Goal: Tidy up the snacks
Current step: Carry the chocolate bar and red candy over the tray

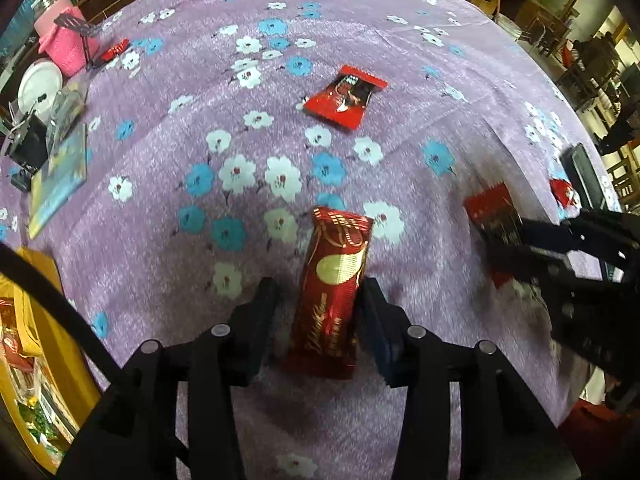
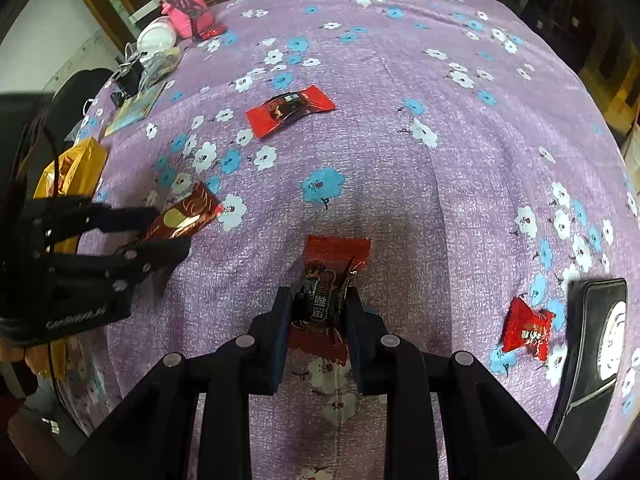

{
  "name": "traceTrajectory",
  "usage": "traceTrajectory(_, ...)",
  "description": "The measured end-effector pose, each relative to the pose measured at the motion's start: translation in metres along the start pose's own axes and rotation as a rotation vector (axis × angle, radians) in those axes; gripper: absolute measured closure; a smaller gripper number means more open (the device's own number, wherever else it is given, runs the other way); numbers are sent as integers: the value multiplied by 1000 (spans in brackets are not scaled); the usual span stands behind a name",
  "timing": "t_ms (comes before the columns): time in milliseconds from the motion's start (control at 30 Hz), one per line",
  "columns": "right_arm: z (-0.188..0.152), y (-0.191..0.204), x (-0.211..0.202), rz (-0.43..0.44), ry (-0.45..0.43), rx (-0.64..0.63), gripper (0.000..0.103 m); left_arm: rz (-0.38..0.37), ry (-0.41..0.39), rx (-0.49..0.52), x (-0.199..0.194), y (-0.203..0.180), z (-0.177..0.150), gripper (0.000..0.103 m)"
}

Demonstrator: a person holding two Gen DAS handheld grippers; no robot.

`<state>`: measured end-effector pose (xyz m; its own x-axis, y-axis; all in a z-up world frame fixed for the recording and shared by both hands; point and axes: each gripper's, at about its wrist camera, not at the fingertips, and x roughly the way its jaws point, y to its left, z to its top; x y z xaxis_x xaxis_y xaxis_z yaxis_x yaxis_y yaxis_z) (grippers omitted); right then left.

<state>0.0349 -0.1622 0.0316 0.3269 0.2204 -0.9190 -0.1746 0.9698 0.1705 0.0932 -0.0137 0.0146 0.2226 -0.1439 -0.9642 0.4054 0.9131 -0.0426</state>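
My left gripper (image 1: 320,292) is closed around a long dark-red and gold snack bar (image 1: 334,288); the right finger touches it, the left finger stands a little off. It also shows in the right wrist view (image 2: 180,220). My right gripper (image 2: 318,300) is shut on a red and black snack packet (image 2: 330,276), creased between the fingers, just above the purple flowered cloth (image 2: 400,140). The same packet shows in the left wrist view (image 1: 494,220). Another red packet (image 1: 346,96) lies further back. A small red candy (image 2: 528,328) lies at the right.
A yellow bag with snacks (image 1: 28,320) sits at the left edge. A black case (image 2: 592,356) lies at the right edge. A pink-covered jar (image 1: 64,36), a white plate (image 1: 38,84), a booklet (image 1: 60,180) and black clips crowd the far left.
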Motion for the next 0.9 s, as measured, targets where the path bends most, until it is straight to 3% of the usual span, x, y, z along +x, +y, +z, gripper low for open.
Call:
traceTrajectory(33,0,0,0,1,1,-3,78,8,-5,-12,0,0,1,64)
traceTrajectory(67,0,-1,-1,2,2,-1,78,11,-12,-23,-1,1,1,77)
traceTrajectory(133,-1,-1,-4,15,-9,8,78,-33,-15,-65,-4,5,-1,77)
traceTrajectory(267,0,3,-17,51,-35,-15,78,-39,-45,-114,-18,9,-15,77)
traceTrajectory(900,7,61,-13,169,-14,-181,78,67,-136,-235,-71,17,-62,77)
